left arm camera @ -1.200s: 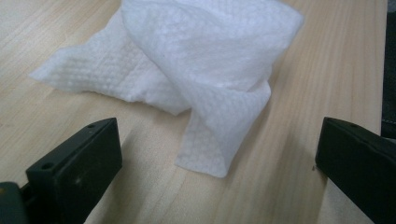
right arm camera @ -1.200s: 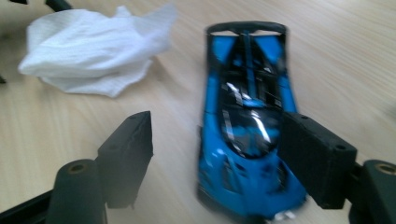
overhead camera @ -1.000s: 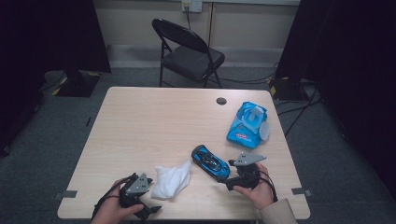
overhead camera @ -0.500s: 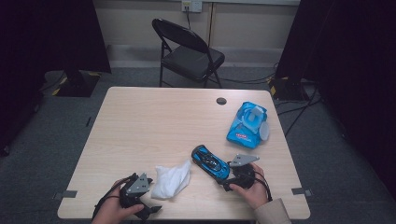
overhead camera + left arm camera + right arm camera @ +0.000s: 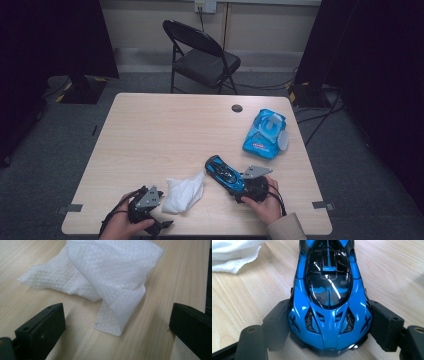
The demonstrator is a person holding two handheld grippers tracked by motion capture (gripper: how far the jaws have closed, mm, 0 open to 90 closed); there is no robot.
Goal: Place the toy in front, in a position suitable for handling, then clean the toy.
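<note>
My right gripper (image 5: 329, 327) has just been closing and now pinches the blue toy car (image 5: 328, 295) by its sides, near the table's (image 5: 150, 130) front edge. My left gripper (image 5: 117, 327) stands spread just before the white wipe (image 5: 100, 275).

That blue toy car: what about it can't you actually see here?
- Blue toy car: far end cut off by the top edge, right gripper view.
- Its wheels: hidden behind the right gripper, jaws at both flanks.
- Blue wipes pack: label too small, high view.
</note>
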